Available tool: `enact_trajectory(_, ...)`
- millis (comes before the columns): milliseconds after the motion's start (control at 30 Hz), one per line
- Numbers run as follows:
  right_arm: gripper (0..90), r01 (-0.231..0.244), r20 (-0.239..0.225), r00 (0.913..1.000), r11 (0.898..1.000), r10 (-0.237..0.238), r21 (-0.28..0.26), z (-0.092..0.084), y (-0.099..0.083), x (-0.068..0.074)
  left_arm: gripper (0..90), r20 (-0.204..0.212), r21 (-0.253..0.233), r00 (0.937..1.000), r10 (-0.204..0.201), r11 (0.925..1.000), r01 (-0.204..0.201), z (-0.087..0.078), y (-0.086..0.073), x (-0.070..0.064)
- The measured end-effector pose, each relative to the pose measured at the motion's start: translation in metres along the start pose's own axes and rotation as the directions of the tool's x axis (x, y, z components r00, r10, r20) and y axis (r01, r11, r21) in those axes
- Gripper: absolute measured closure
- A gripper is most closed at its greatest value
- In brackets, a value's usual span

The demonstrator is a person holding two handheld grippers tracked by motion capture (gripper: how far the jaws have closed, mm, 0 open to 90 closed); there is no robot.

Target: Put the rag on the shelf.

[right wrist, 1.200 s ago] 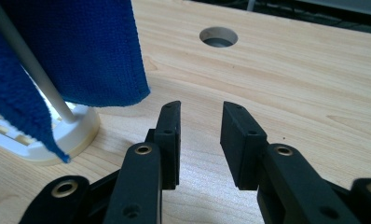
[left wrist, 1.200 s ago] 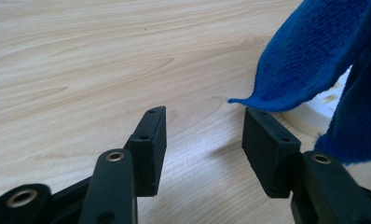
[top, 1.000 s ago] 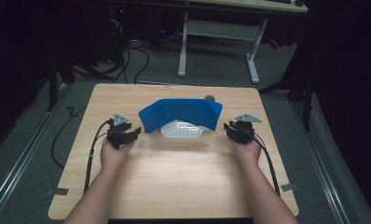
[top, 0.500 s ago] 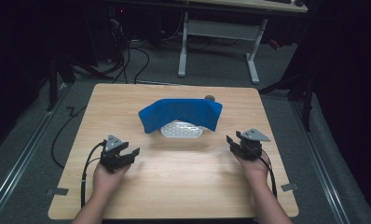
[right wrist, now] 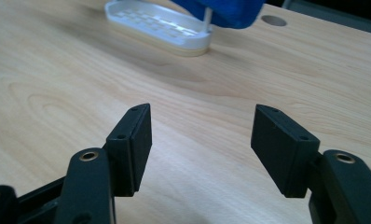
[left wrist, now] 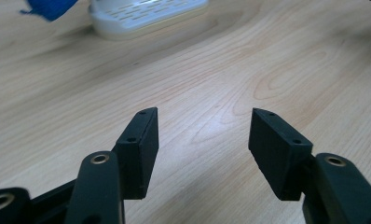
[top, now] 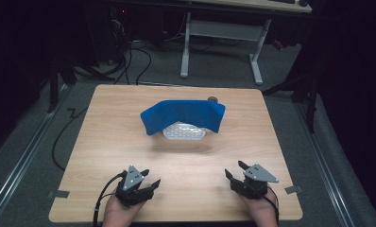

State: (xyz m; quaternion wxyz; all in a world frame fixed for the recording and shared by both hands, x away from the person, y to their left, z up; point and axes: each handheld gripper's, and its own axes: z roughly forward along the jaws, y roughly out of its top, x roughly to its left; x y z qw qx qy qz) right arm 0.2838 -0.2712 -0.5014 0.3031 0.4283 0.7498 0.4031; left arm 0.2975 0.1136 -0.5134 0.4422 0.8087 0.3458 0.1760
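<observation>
Two grippers, the left gripper [top: 148,182] and the right gripper [top: 235,171], are held near the table's [top: 106,137] front edge, jaws spread wide and empty. Farther back, a white slotted tray [top: 183,132] is seen at mid-table, with a blue cloth [top: 183,115] arched over it.

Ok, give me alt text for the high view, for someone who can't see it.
A blue cloth drapes over a white slotted tray mid-table. The left gripper and right gripper, both open, sit near the wooden table's front edge.
</observation>
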Motion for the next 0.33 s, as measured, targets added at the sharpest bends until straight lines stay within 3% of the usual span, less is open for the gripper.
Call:
enact_trajectory(133,38.7,-0.006,-0.010,0.9999,1.000,0.007,0.019,0.004,-0.001,0.001,42.0,0.008,0.004,0.9988,-0.049,0.9988,0.049,0.004,-0.002,0.008)
enact_trajectory(333,39.5,-0.040,-0.017,0.9990,0.998,0.040,0.040,0.007,-0.005,-0.005,41.8,-0.003,-0.002,0.9966,-0.082,0.9966,0.082,0.002,-0.004,0.017)
